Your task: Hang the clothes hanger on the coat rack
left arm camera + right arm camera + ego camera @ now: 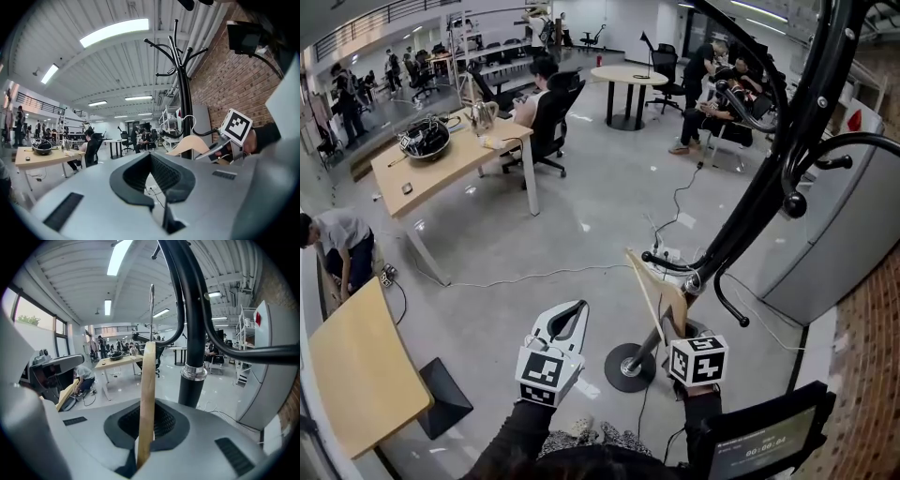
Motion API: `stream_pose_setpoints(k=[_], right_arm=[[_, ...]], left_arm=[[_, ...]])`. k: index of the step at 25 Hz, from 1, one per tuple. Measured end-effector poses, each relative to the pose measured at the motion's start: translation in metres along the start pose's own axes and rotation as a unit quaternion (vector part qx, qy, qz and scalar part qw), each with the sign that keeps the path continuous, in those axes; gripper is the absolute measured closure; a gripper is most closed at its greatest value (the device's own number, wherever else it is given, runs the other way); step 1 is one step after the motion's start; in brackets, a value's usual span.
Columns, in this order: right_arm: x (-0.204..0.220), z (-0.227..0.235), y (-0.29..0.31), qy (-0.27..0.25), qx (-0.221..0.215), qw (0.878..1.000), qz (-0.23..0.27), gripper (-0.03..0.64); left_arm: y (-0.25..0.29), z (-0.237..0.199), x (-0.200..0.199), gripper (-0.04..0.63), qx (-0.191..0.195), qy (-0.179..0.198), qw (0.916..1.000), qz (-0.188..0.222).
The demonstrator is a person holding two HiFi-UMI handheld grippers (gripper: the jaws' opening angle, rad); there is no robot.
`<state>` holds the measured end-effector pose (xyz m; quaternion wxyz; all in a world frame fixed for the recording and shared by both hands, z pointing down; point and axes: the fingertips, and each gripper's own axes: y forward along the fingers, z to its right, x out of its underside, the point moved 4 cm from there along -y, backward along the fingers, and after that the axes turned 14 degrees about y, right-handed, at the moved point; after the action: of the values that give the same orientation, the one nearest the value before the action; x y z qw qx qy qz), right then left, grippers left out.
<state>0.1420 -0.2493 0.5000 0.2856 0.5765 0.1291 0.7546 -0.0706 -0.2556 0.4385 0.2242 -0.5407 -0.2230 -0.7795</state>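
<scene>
A black coat rack (750, 206) slants up from its round base (626, 367) to curved arms at the upper right. My right gripper (677, 325) is shut on the lower end of a wooden clothes hanger (649, 284), which stands on edge just left of the pole. In the right gripper view the hanger (147, 394) rises between the jaws, its metal hook (152, 310) up beside the pole (192, 380). My left gripper (579, 307) hangs to the left, shut and empty. From the left gripper view (152, 176) the hanger (190, 143) shows against the rack (186, 108).
A grey cabinet (839, 234) and a brick wall (872, 375) stand close on the right. A power strip and cables (667, 253) lie on the floor by the rack. A wooden table (356, 370) is at the near left, a desk (459, 159) with seated people farther back.
</scene>
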Motion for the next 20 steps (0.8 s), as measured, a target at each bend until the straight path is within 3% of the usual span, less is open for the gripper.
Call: stream_pose_setpoints(k=[13, 20], right_arm=[[0.002, 0.008, 0.053, 0.031, 0.025, 0.999, -0.031, 0.609], [0.015, 0.014, 0.072, 0.023, 0.038, 0.998, -0.05, 0.609]], left_arm=[[0.018, -0.036, 0.016, 0.589, 0.01, -0.008, 0.9999, -0.002], [0.017, -0.044, 0.024, 0.589, 0.007, -0.009, 0.9999, -0.011]])
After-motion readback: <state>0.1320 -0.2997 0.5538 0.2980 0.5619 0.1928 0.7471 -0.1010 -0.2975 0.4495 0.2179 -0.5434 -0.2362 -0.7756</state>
